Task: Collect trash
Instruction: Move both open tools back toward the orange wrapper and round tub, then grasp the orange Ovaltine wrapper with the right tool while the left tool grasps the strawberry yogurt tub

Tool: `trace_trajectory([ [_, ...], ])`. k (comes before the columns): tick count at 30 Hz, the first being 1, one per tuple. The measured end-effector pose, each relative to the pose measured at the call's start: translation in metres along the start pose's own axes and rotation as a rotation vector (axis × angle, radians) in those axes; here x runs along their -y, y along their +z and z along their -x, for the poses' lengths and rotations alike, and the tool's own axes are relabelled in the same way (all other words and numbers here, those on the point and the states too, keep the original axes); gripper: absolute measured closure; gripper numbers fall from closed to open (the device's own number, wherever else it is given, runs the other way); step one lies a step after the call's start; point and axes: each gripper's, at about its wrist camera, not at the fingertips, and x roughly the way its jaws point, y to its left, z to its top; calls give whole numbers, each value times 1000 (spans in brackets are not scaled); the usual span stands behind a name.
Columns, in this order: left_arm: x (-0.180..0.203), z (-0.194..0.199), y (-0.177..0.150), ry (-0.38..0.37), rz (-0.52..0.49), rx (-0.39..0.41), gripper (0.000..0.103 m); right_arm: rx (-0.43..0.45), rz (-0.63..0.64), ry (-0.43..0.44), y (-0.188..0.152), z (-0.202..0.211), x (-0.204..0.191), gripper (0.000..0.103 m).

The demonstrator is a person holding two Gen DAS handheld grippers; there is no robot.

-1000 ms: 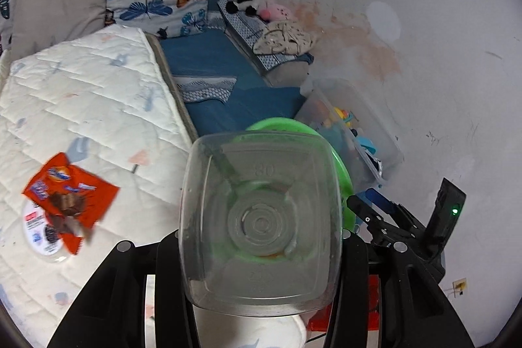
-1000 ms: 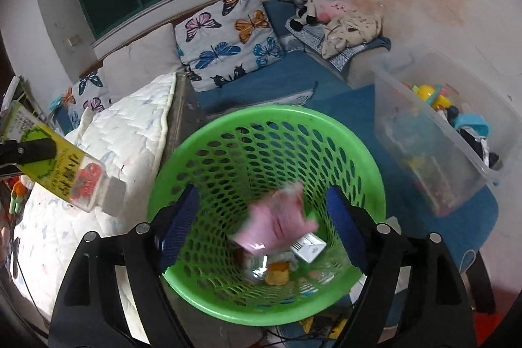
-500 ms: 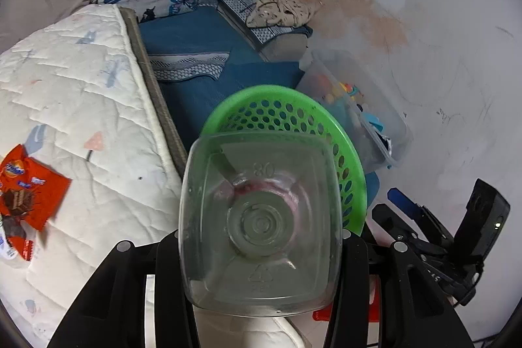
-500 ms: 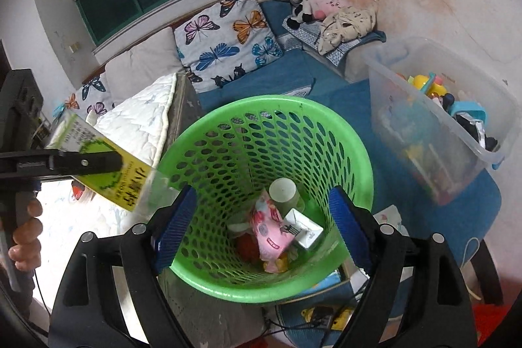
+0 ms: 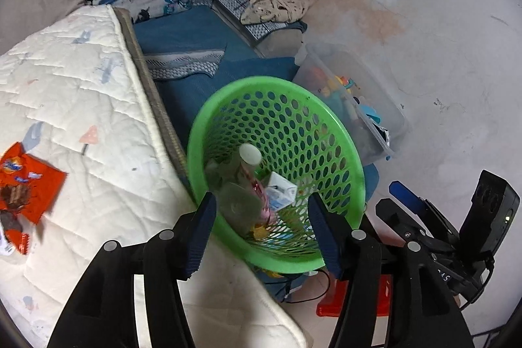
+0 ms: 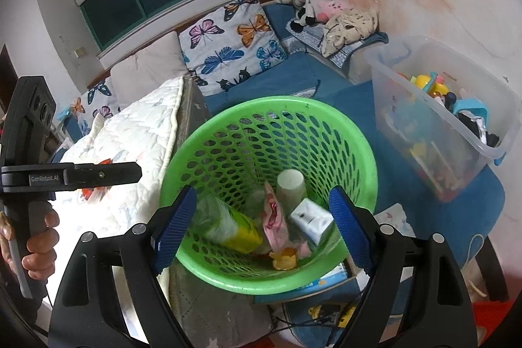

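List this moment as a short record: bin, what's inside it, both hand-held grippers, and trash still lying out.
bin: green perforated basket, upright beside the quilted mattress
contents: clear bottle with yellow-green label, pink wrapper, white cup, small white carton
left hand-held gripper: jaws have just been opening, nothing between them, above the basket
right hand-held gripper: open, empty, over the basket
trash left out: orange snack wrapper on the mattress
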Motion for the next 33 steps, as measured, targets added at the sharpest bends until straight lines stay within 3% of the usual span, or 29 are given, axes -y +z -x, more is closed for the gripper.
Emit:
trace_trajectory([
  [13,-72,64,-26,148,93,88,47,-51,91,156,6,-21,-65,17],
  [21,-131,108,-44,238,202,146,47,-95,183,275,17,-47,-123,14],
  [33,-195,142,-72,331,323,173,47,-204,348,450,22,-97,-215,12],
])
